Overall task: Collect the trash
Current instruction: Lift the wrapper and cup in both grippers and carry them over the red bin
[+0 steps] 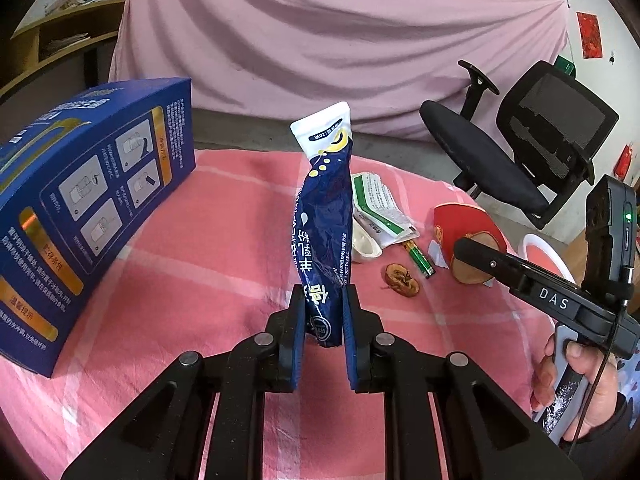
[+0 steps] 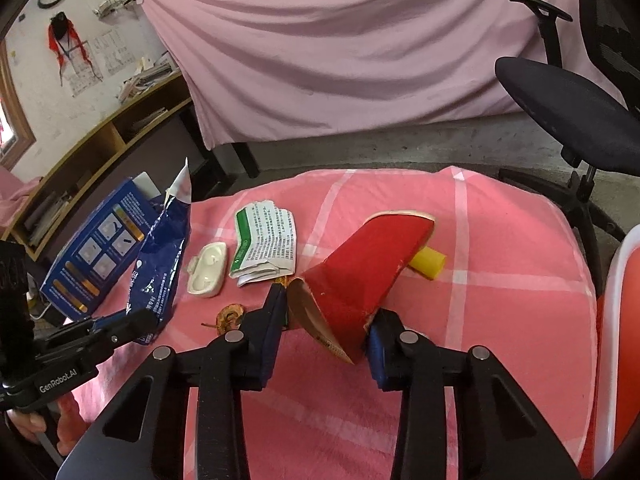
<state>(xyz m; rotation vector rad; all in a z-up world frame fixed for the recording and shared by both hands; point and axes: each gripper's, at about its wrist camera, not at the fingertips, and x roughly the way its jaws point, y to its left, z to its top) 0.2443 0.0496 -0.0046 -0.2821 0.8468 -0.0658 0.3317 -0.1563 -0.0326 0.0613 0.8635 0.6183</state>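
My left gripper is shut on the lower end of a crumpled blue and white snack wrapper, which stands upright above the pink checked cloth. In the right wrist view, a squashed red paper cup lies between the pads of my right gripper; both pads touch its open end. On the cloth lie a folded white and green leaflet, a white plastic case, a green battery, a brown dried peel and a yellow cylinder behind the cup.
A large blue carton stands at the left on the cloth. A black office chair stands beyond the table's right side. A white-rimmed red bin shows at the right edge. A pink sheet hangs behind, with wooden shelves to the left.
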